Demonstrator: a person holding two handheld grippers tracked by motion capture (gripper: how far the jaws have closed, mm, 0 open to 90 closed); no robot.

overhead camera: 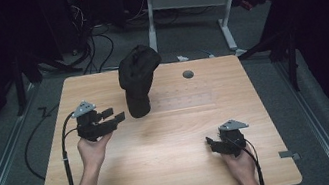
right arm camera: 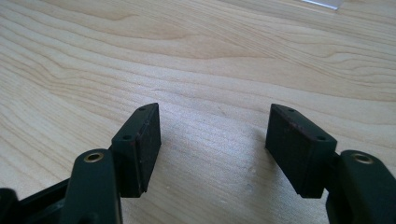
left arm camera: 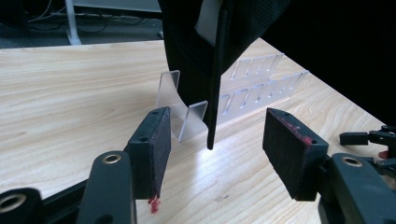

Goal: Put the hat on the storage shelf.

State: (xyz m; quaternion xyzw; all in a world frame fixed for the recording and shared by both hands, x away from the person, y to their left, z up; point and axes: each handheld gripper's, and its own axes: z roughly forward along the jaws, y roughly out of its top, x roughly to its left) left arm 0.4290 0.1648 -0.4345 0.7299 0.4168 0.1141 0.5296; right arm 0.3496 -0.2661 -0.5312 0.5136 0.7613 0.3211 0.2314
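Black fabric cap (overhead camera: 137, 71) perched on a clear curved acrylic stand (left arm camera: 183, 108), toward the far left-centre of the pale wooden table (overhead camera: 171, 147); likely light and soft in the crown, limp under a pinch, with the stiff brim edge (left arm camera: 215, 88) hanging down as the firmest place to grip. Left gripper (overhead camera: 113, 117) just beside it, jaws spread either side of that brim, pads not touching. Right gripper (overhead camera: 214, 146) well apart near the front right, jaws spread, empty.

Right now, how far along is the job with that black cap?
Done, it seems: the black cap sits on its clear stand. In hand: the left gripper is open beside it, gripping nothing. The right gripper waits open over the wooden table. Little looks left.
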